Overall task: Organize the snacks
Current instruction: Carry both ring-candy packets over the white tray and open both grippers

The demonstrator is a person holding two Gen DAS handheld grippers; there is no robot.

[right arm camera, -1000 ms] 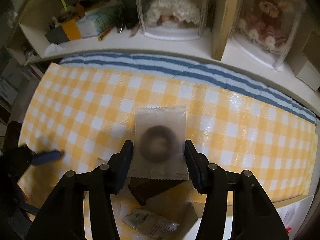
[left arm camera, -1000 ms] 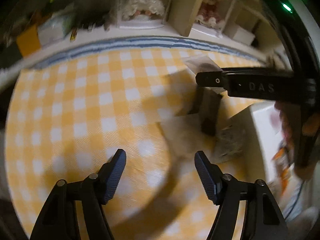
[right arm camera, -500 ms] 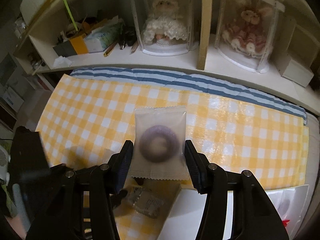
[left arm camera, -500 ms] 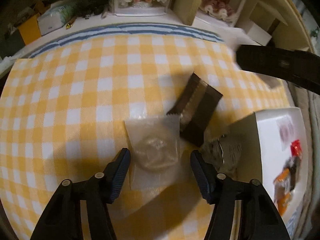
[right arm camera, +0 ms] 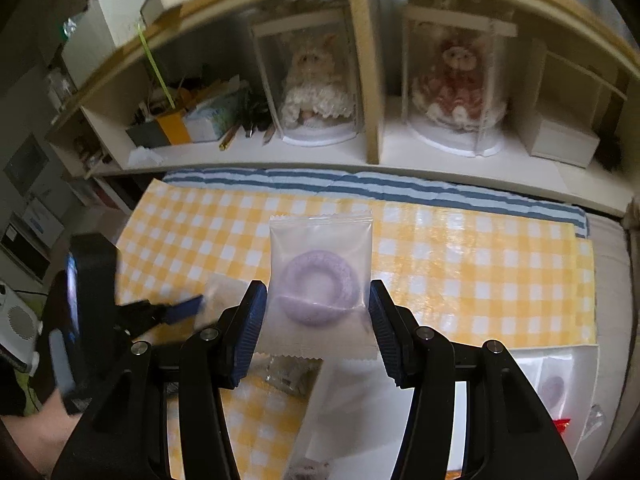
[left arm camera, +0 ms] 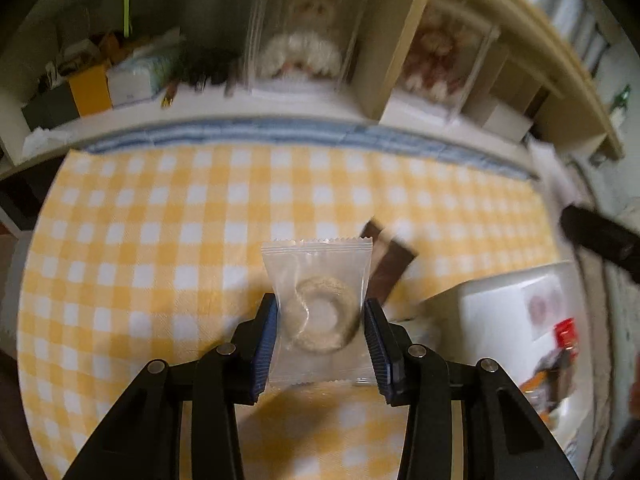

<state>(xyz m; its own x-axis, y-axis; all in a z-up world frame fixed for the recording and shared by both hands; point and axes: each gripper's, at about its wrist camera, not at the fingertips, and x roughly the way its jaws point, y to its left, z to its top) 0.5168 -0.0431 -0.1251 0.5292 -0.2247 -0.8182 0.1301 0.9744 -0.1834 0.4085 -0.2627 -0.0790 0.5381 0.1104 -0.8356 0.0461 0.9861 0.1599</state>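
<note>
Holding a pale ring-biscuit packet point(left arm camera: 320, 312) between the closed jaws of the left gripper point(left arm camera: 320, 334), above the checked tablecloth point(left arm camera: 160, 240). Further right, still lying on the cloth: a dark brown packet point(left arm camera: 390, 270). Clamped in the right gripper point(right arm camera: 318, 320): a purple ring-biscuit packet point(right arm camera: 320, 280). Already filled with a few snacks: the white box point(left arm camera: 496, 304). Roughly halfway done, probably.
</note>
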